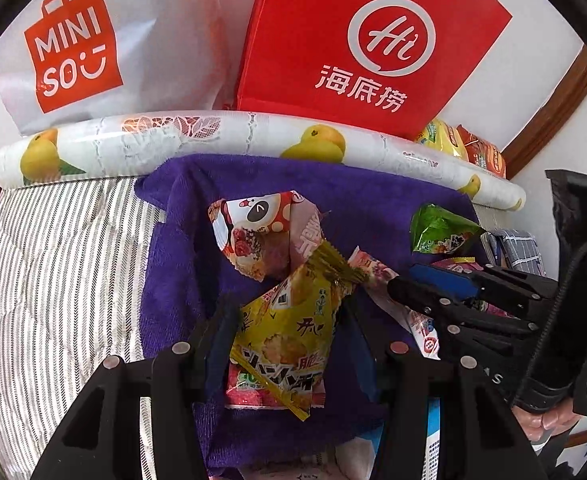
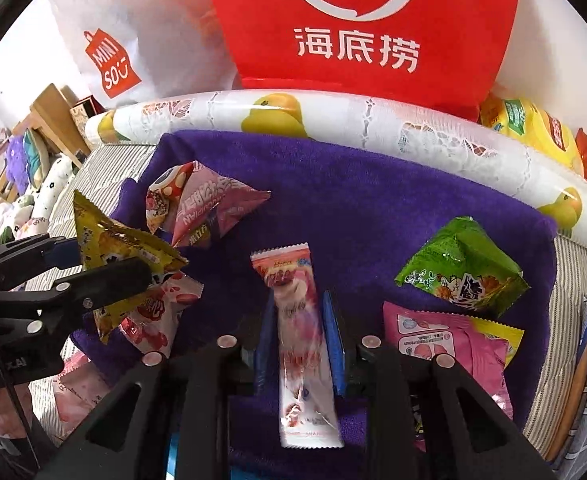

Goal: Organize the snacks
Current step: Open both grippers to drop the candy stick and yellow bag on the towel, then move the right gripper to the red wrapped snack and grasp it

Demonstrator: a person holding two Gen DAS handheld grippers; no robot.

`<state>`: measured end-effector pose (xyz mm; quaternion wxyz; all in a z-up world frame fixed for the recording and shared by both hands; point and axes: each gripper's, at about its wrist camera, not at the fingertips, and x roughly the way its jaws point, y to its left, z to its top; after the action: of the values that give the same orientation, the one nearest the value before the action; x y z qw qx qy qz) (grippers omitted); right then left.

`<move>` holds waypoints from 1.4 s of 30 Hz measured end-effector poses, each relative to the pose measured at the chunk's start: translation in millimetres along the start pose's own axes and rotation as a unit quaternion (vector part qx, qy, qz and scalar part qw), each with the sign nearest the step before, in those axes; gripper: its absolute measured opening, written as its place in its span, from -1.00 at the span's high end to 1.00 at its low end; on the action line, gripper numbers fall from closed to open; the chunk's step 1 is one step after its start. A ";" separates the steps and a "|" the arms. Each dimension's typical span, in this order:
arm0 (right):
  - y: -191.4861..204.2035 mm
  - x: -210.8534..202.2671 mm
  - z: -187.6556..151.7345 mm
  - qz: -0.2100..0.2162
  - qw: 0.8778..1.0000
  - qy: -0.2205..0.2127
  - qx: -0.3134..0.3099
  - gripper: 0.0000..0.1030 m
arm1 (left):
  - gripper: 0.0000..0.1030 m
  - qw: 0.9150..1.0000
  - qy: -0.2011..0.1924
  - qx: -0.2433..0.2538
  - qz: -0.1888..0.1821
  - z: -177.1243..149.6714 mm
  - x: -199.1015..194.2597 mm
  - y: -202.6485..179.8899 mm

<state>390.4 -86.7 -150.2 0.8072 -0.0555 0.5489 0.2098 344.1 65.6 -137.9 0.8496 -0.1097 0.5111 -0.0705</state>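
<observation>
Left wrist view is showing the red Haidilao bag (image 1: 373,36) and white Miniso bag (image 1: 93,52) standing at the far side, probably waiting as sorting destinations; nearer, a purple towel (image 1: 181,240) is carrying the loose snacks; the left gripper (image 1: 289,344) is pinching a yellow snack packet (image 1: 289,320), jaws narrowed onto its sides, long axis running near to far, crimped end pointing away; the right gripper (image 2: 299,336) is closing on a pink-and-white snack stick (image 2: 301,336), lengthwise along the fingers, its far end aiming toward the red bag, seemingly lifted for bagging.
</observation>
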 end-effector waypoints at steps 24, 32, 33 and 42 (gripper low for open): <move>13.2 -88.1 -42.7 -0.001 0.995 -0.090 0.037 0.07 | -0.26 1.000 -0.024 0.000 -0.007 -13.5 -46.0 2.7; 60.9 -93.4 -83.3 0.021 0.996 -0.081 -0.002 0.07 | -0.26 0.999 -0.038 -0.017 0.025 -43.0 -88.7 28.1; 66.9 -93.4 -88.0 0.025 0.997 -0.079 -0.005 0.06 | -0.26 0.999 -0.040 -0.021 0.027 -47.1 -94.0 32.7; 131.3 -95.2 -127.7 0.038 0.995 -0.080 -0.054 -0.20 | -0.26 0.998 -0.052 -0.042 0.009 -82.4 -119.6 57.9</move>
<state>198.3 -35.0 -95.1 0.8359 -0.0614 0.4720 0.2733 215.7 139.8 -88.2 0.8705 -0.1441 0.4693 -0.0352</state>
